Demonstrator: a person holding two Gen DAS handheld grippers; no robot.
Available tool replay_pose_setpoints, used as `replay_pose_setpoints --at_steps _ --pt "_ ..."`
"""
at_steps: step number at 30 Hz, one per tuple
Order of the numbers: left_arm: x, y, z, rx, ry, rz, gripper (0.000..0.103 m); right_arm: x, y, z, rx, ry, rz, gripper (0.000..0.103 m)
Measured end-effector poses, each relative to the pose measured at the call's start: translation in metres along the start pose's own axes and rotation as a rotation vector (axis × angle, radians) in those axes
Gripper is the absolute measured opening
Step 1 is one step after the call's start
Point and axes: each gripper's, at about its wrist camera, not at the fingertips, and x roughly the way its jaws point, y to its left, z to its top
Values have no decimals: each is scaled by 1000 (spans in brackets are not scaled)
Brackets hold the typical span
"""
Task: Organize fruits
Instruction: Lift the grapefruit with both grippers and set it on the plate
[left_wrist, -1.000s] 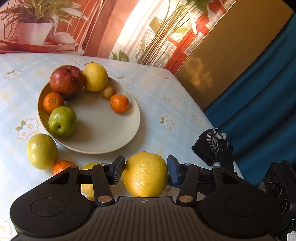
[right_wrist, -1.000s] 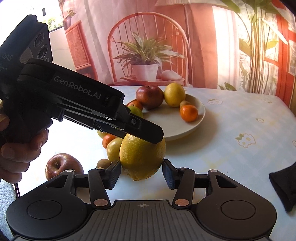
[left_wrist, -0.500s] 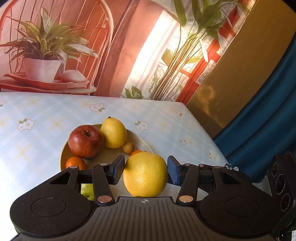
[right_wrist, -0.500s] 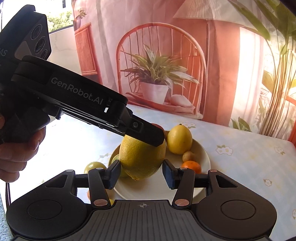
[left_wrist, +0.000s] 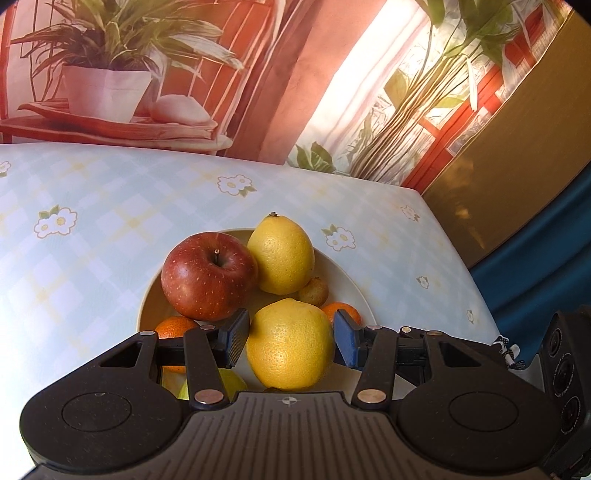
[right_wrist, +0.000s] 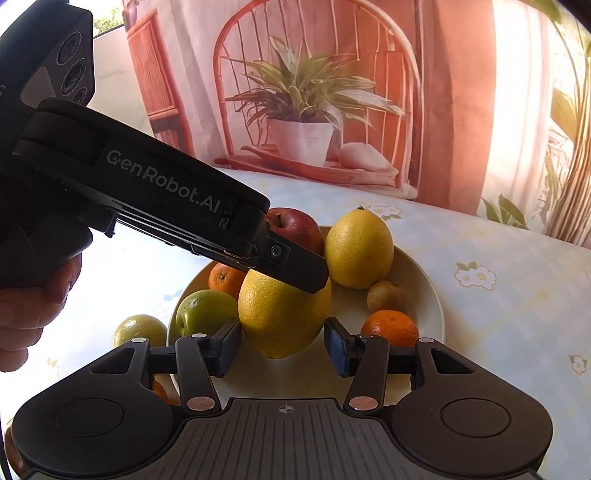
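Nearest the viewer, the right gripper (right_wrist: 282, 343) points down at a slant; its blue pads stand apart on either side of the lower end of the large yellow citrus (right_wrist: 280, 314). A thin gap seems to show at each pad, so whether they press on the fruit cannot be told.

The left gripper (left_wrist: 290, 338) reaches in from the left, gripped by a hand (right_wrist: 33, 306). Its jaws are clamped on the same citrus, one finger lying across the fruit's top. The housing bears white lettering: "GenRobot.AI". No other writing is legible.

The citrus hangs in the air above the near part of the cream plate (right_wrist: 424, 295).

Plate contents:
- green apple (right_wrist: 205, 312) and a mandarin (right_wrist: 225, 275), left side
- second mandarin (right_wrist: 391, 326) and a small brownish fruit (right_wrist: 386, 297), right side
- red apple (left_wrist: 207, 273) and a lemon (left_wrist: 280, 254), touching, far side

A green-yellow fruit (right_wrist: 138, 330) lies on the flowered tablecloth (left_wrist: 110, 221), just beside the plate's left rim.

Beyond the table hangs a printed backdrop (right_wrist: 303, 136) showing a potted plant on a chair.
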Motion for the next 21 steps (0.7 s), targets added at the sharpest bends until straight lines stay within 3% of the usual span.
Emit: replay_pose_setpoints --at_steps 21 --pt "-1 11 -1 -36 7 24 50 14 4 5 -23 23 -19 46"
